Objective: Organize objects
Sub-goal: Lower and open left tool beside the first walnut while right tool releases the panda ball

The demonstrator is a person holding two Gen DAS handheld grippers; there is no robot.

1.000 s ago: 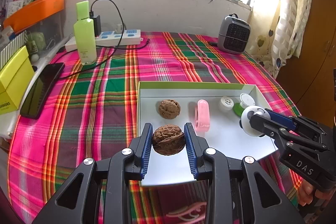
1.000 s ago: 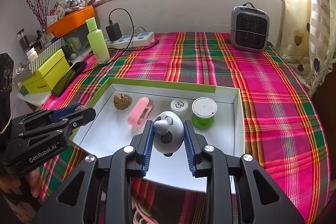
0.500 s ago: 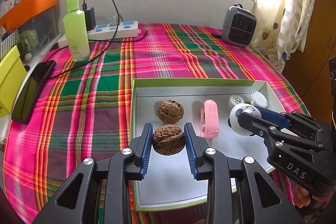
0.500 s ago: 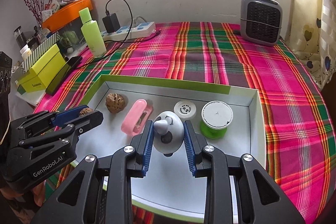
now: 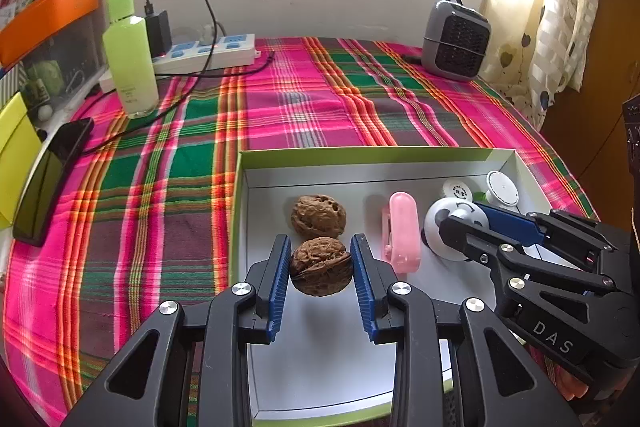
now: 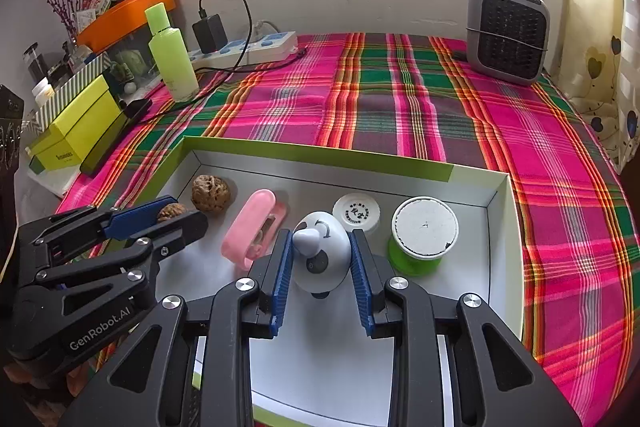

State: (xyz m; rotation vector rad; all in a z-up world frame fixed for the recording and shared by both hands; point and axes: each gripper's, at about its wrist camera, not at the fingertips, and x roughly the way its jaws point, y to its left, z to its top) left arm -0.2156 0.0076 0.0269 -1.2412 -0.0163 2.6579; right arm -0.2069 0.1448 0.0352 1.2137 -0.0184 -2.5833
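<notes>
Walnut (image 5: 321,265): L view, clamped in left tongs (image 5: 320,269) over tray (image 5: 360,157), near 2nd walnut (image 5: 318,215). R view: right tongs (image 6: 320,261) clamped on white toy (image 6: 320,257), over tray, beside pink clip (image 6: 252,229). Step: placing. Next: lower, release w/o bumping neighbours.

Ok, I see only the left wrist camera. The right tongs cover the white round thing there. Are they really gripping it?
Observer: Yes. The right wrist view shows both blue pads of the right tongs pressing the sides of a white egg-shaped toy.
Operator: And the white disc behind it, what is under it?
Observer: It is the top of a green spool, standing upright.
Operator: Is the floor near the toy free?
Observer: Yes, the box floor on the near side of the toy is bare.
</notes>
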